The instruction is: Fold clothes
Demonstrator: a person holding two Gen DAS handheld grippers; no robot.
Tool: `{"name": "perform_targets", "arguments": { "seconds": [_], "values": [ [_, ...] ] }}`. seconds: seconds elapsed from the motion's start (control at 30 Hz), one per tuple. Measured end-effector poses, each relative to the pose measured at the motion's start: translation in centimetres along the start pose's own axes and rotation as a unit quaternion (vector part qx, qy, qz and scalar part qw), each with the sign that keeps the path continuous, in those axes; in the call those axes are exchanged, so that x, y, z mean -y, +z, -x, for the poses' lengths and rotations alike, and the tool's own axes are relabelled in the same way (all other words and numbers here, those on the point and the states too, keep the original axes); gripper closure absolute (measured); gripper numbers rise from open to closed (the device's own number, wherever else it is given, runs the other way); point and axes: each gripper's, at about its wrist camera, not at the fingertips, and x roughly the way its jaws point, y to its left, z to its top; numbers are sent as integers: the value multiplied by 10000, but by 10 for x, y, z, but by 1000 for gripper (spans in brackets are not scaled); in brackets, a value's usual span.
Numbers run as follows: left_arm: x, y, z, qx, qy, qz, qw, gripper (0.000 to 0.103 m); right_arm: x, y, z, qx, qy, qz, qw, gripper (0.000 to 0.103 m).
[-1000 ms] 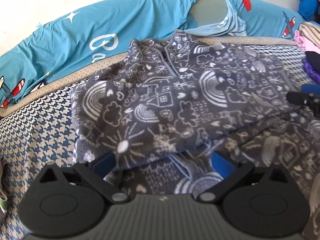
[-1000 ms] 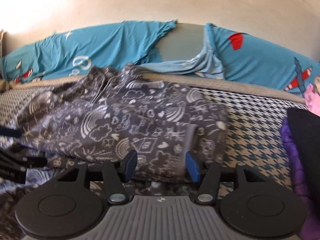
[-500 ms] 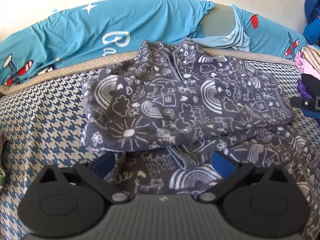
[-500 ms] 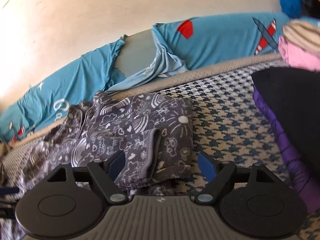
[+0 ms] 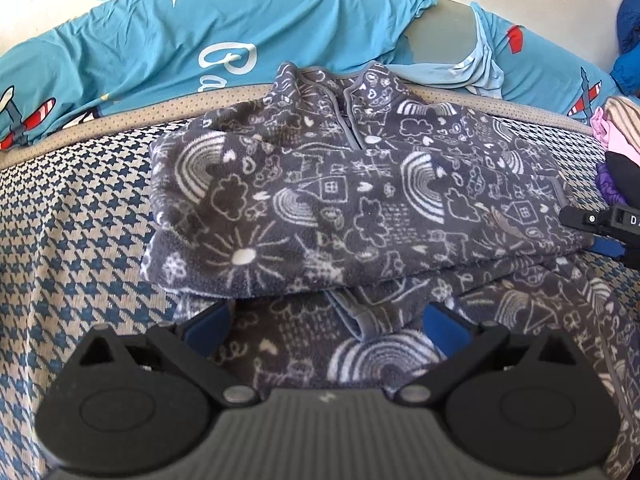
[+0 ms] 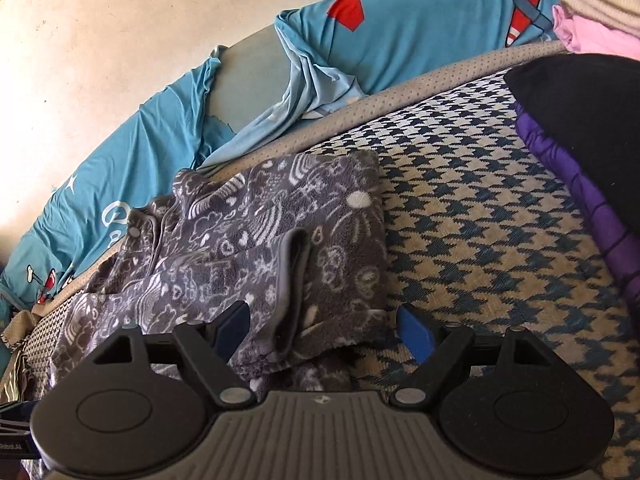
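**Fleece half folded on the bed, both grippers spread**

So here's where we're at. The grey fleece jacket [image 5: 360, 208] with the white doodle print (rainbows, clouds, little houses) is lying on the houndstooth bed cover [image 5: 72, 240], roughly in the middle of the bed. Its collar [image 5: 352, 80] points away from us toward the blue airplane-print sheet [image 5: 200, 32] bunched along the wall, so the zip line runs front to back. The sleeves are folded across the chest, which makes the top layer a wide band whose long axis runs side to side in the left wrist view. The lower part of the jacket is spread flat toward us, under that band.

Our left gripper [image 5: 326, 322] sits low over the near part of the fleece with its blue pads spread wide, fabric lying between them but nothing pinched.

Our right gripper [image 6: 323, 322] is at the jacket's right edge, jaws also spread apart. A grey-trimmed cuff [image 6: 294, 280] sits between the pads, loose, not pressed from either side as far as we can see.

Off to the right there's a stack of other clothes [image 6: 580, 140], black on purple, with pink and beige behind, well apart from the fleece.
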Motion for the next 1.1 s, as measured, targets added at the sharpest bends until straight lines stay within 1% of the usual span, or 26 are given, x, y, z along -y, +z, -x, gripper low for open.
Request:
{"name": "perform_targets", "arguments": {
  "seconds": [0.23, 0.3, 0.33, 0.37, 0.5, 0.57, 0.6, 0.67, 0.8, 0.97, 1.0, 1.03, 1.07, 1.1],
  "values": [
    [2, 1, -6, -79, -46, 27, 10000, 0, -3, -2, -9, 173, 107, 36, 9998, 25],
    [2, 2, -7, -112, -69, 54, 9999, 0, -4, -3, -11, 246, 112, 5, 9996, 32],
    [1, 2, -8, -127, -80, 72, 9999, 0, -4, -3, -12, 277, 108, -15, 9996, 38],
    [1, 2, -9, -141, -91, 93, 9998, 0, -3, -3, -13, 303, 115, -34, 9995, 41],
    [-1, 3, -12, -194, -155, 194, 9995, 0, -2, 0, -16, 342, 250, -158, 9990, 47],
    [-2, 3, -13, -214, -199, 254, 9992, 0, -1, 1, -15, 354, 346, -212, 9985, 54],
    [-3, 3, -14, -222, -209, 274, 9992, 0, -1, 2, -15, 369, 391, -233, 9983, 54],
    [-4, 3, -15, -235, -219, 301, 9990, 0, -2, 2, -16, 360, 353, -256, 9984, 55],
    [-4, 3, -17, -239, -229, 316, 9990, 0, -1, 0, -20, 418, 298, -476, 9975, 50],
    [-5, 3, -18, -254, -233, 308, 9989, 0, -7, -2, -24, 482, 231, -311, 9981, 45],
    [-5, 3, -18, -253, -234, 305, 9989, 0, -9, -2, -24, 484, 195, -269, 9983, 47],
    [-5, 3, -18, -250, -233, 306, 9989, 0, -10, -2, -25, 482, 202, -235, 9984, 53],
    [-5, 3, -17, -246, -231, 309, 9990, 0, -11, -2, -25, 480, 210, -201, 9984, 61],
    [-6, 3, -16, -241, -229, 312, 9990, 0, -12, -1, -26, 478, 218, -167, 9985, 65]
  ]
}}
